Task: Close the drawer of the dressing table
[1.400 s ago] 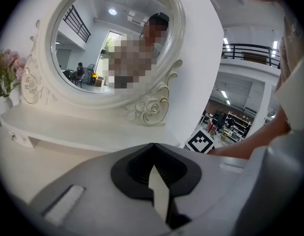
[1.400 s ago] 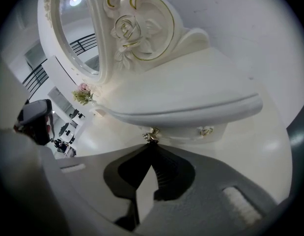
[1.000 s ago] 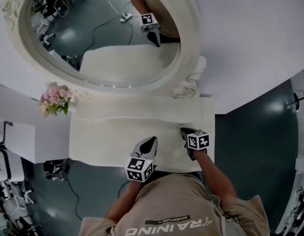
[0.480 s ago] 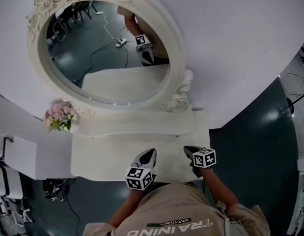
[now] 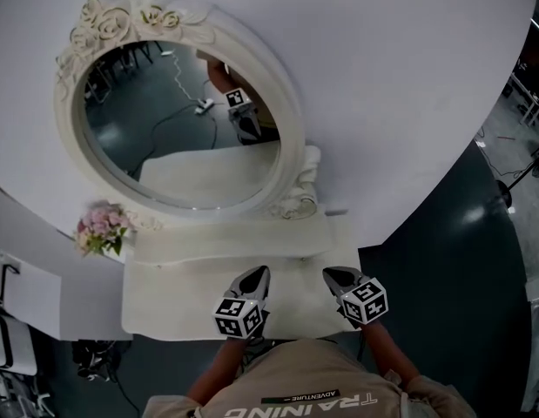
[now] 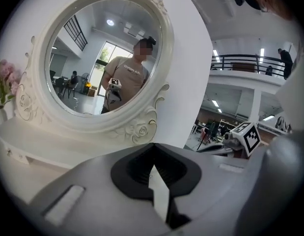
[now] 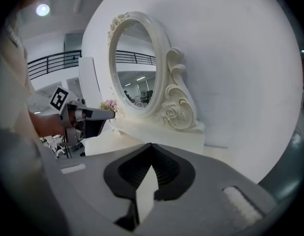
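The cream dressing table (image 5: 178,296) stands against the white wall, under an oval mirror (image 5: 178,124) in a carved frame. Its front, where a drawer would show, is hidden below the tabletop's near edge and my body. My left gripper (image 5: 256,274) hovers over the near middle of the tabletop, jaws together, nothing held. My right gripper (image 5: 332,275) is beside it near the table's right end, also shut and empty. In the left gripper view the left gripper (image 6: 152,146) points at the mirror's base; the right gripper (image 7: 152,145) points along the table's raised back shelf (image 7: 156,132).
Pink flowers (image 5: 99,226) stand at the table's back left corner. Dark floor (image 5: 443,259) lies to the right of the table. A black object with cables (image 5: 95,360) sits on the floor at the left, next to white furniture (image 5: 8,338).
Both grippers have drawn back from over the tabletop toward its near edge. The head view has shifted, so that more of the mirror and wall shows.
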Available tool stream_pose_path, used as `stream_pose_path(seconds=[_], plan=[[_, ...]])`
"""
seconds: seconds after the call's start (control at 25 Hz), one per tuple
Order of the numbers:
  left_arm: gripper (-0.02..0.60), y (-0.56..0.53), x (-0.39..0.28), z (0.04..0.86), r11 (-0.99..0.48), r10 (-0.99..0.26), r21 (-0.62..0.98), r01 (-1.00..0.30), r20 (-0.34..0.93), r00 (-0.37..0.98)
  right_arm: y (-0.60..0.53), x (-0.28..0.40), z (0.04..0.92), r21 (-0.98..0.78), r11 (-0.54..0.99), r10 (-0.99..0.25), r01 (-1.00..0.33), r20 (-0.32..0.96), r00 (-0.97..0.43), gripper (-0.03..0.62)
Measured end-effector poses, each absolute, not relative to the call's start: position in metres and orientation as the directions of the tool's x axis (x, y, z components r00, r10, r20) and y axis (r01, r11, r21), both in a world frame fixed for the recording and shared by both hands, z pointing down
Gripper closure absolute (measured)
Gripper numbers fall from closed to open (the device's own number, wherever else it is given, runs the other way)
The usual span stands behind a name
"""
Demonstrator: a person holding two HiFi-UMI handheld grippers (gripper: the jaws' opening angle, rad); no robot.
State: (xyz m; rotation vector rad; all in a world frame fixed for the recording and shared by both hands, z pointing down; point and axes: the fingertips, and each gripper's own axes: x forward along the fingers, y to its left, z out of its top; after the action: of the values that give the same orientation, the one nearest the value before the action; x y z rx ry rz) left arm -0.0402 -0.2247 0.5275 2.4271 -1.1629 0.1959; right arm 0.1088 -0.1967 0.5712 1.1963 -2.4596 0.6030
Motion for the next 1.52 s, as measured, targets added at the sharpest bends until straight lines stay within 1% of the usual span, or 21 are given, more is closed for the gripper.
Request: stream_pose_path(seconds=[0.44, 0.68, 0.8, 0.92, 1.12, 1.28, 1.52], plan=[[0.563, -0.246, -0.021, 0.442, -0.631, -0.718, 0.263, -0.730, 0.158, 0.678, -0.214, 0.105, 0.468, -0.116, 0.609, -0.736, -0.785, 0.285, -0.614, 0.591], [0.563, -0.258, -0.022, 0.407, -0.639, -0.747, 0.165, -0.752, 0.104, 0.657, -0.232, 0.104, 0.422, -0.028, 0.613, -0.770, -0.790, 0.203, -0.605, 0.591], [0.563, -0.260, -0.025, 0.389, -0.635, -0.764, 0.097, -0.767, 0.071, 0.641, -0.235, 0.101, 0.400, -0.007, 0.623, -0.771, -0.782, 0.162, -0.616, 0.591], [0.563, -0.264, -0.025, 0.375, -0.634, -0.769, 0.074, -0.770, 0.040, 0.637, -0.238, 0.099, 0.384, 0.013, 0.636, -0.766, -0.772, 0.134, -0.629, 0.591], [0.563, -0.271, -0.026, 0.357, -0.633, -0.773, 0.041, -0.773, 0.022, 0.634, -0.240, 0.092, 0.355, 0.043, 0.649, -0.760, -0.759, 0.075, -0.645, 0.592], [0.563, -0.274, -0.023, 0.345, -0.636, -0.771, 0.027, -0.771, -0.002, 0.637, -0.243, 0.092, 0.335, 0.092, 0.631, -0.775, -0.770, 0.034, -0.631, 0.591], [0.563, -0.277, -0.023, 0.337, -0.631, -0.776, -0.012, -0.776, -0.008, 0.631, -0.244, 0.096, 0.326, 0.085, 0.605, -0.794, -0.792, -0.009, -0.608, 0.592]])
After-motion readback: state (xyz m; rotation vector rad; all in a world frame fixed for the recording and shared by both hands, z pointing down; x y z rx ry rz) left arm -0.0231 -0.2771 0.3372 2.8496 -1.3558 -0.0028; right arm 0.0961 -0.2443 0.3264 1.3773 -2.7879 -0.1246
